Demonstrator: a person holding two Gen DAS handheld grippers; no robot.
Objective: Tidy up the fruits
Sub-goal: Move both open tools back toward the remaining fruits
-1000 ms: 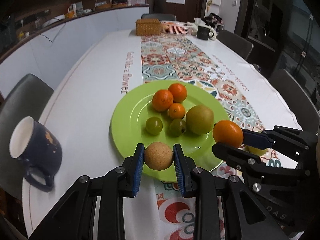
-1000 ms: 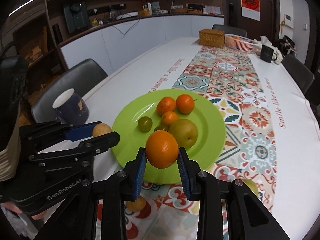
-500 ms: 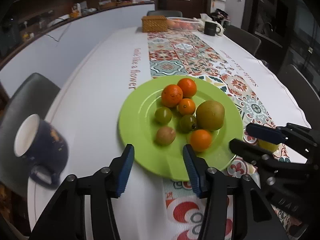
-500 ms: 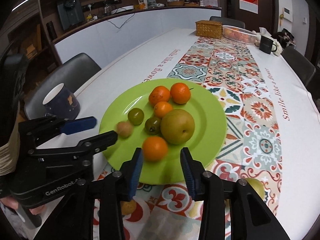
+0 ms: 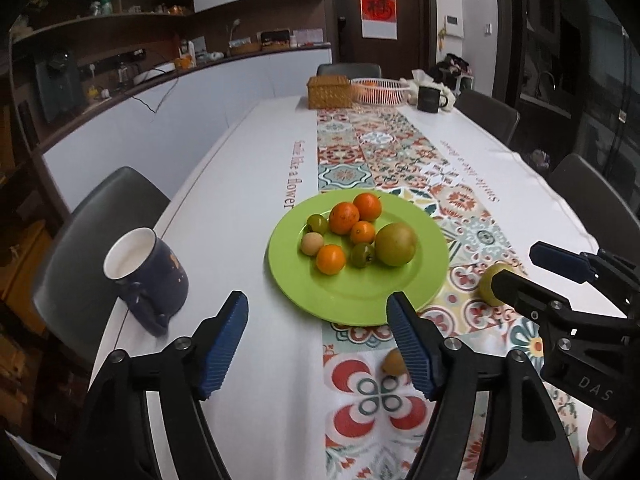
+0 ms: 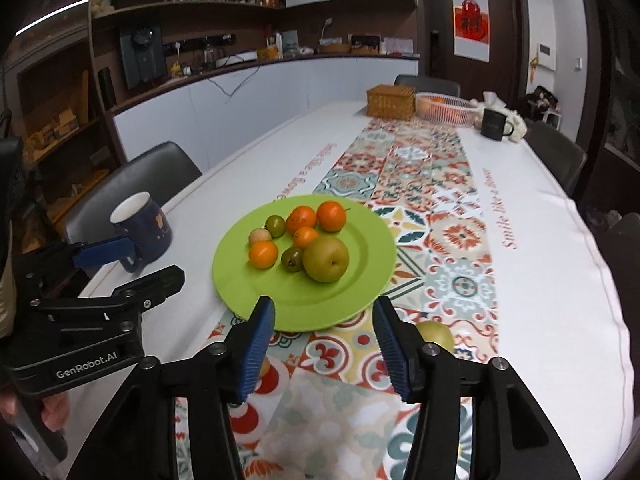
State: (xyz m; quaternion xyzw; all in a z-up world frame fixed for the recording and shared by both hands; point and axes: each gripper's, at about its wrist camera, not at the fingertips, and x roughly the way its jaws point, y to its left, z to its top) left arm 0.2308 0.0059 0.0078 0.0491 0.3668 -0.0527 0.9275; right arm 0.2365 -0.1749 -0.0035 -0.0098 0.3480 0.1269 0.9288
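Note:
A green plate [image 5: 416,284] [image 6: 360,280] on the patterned runner holds several fruits: oranges, two small green fruits, a pale round fruit [image 5: 312,244] [image 6: 258,237], an orange [image 5: 330,259] [image 6: 263,254] and a large pear [image 5: 396,245] [image 6: 326,259]. My left gripper [image 5: 316,340] is open and empty, pulled back from the plate's near edge. My right gripper [image 6: 323,344] is open and empty, also short of the plate. A green fruit [image 5: 490,284] [image 6: 436,332] and a small brown fruit [image 5: 394,362] [image 6: 264,368] lie on the runner beside the grippers, off the plate.
A dark blue mug [image 5: 146,276] [image 6: 144,228] stands left of the plate near the table edge. A wicker box [image 5: 329,91], a white basket [image 5: 378,90] and a black mug [image 5: 430,98] stand at the far end. Chairs surround the table.
Both grippers opened, leaving the pale round fruit and the orange on the plate. They then pulled back and up from the plate and opened wider.

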